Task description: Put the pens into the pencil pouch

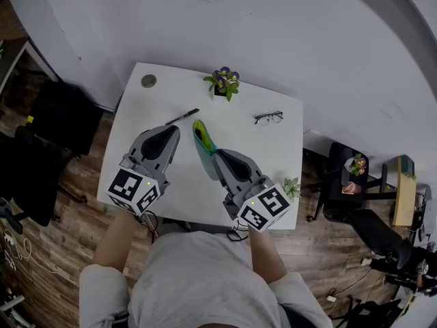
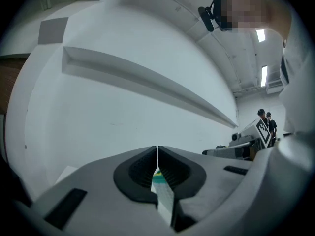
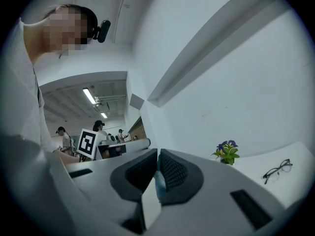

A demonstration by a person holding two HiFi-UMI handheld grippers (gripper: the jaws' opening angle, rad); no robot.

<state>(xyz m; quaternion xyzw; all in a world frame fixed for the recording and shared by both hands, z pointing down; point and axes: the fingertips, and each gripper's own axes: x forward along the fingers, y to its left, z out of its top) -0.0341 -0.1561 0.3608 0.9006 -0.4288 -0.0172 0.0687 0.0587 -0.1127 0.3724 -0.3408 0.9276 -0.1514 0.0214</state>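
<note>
Both the left gripper [image 1: 172, 131] & right gripper [image 1: 220, 155] are clamping the pencil pouch [image 1: 203, 141], centre frame; even tension prob. best for opening it.

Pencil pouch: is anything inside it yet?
The pouch shows only its green and teal outside; the inside is hidden. One black pen lies outside it on the table.

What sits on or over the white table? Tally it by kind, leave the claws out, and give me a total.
pen: 1
pouch: 1
glasses: 1
potted plant: 2, one at the back, one at the right edge
round cap: 1
Total: 6
</note>
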